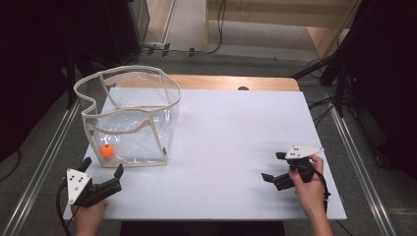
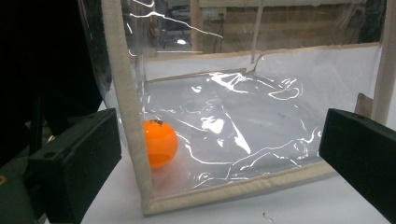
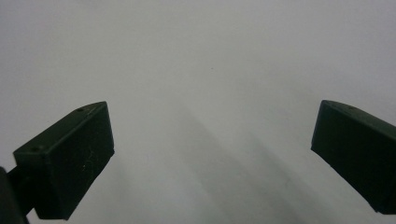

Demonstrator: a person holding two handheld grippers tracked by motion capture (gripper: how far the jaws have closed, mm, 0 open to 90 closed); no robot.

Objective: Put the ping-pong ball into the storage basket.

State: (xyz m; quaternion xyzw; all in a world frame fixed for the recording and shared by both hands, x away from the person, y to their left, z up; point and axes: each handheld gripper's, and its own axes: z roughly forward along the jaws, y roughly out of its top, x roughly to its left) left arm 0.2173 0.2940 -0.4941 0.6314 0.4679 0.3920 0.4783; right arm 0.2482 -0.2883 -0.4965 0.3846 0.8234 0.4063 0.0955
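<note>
A clear plastic bag point(image 1: 130, 110) with beige trim stands open on the left of the white table point(image 1: 236, 128). An orange ball point(image 1: 106, 151) lies inside it, at the near left corner. My left gripper point(image 1: 103, 168) is just in front of that corner, open and holding nothing. In the left gripper view the ball point(image 2: 160, 142) sits behind the bag's beige corner seam point(image 2: 128, 107), between my wide-apart jaws point(image 2: 219, 140). My right gripper point(image 1: 273, 166) rests low over the table's near right part, open and empty; its view point(image 3: 212, 135) looks at bare white tabletop point(image 3: 210, 56).
A wooden strip point(image 1: 236, 81) runs along the table's far edge. Metal rails point(image 1: 354, 157) flank both sides. Dark stands and cables point(image 1: 339, 73) crowd the floor at the far right. A black curtain hangs at the far left.
</note>
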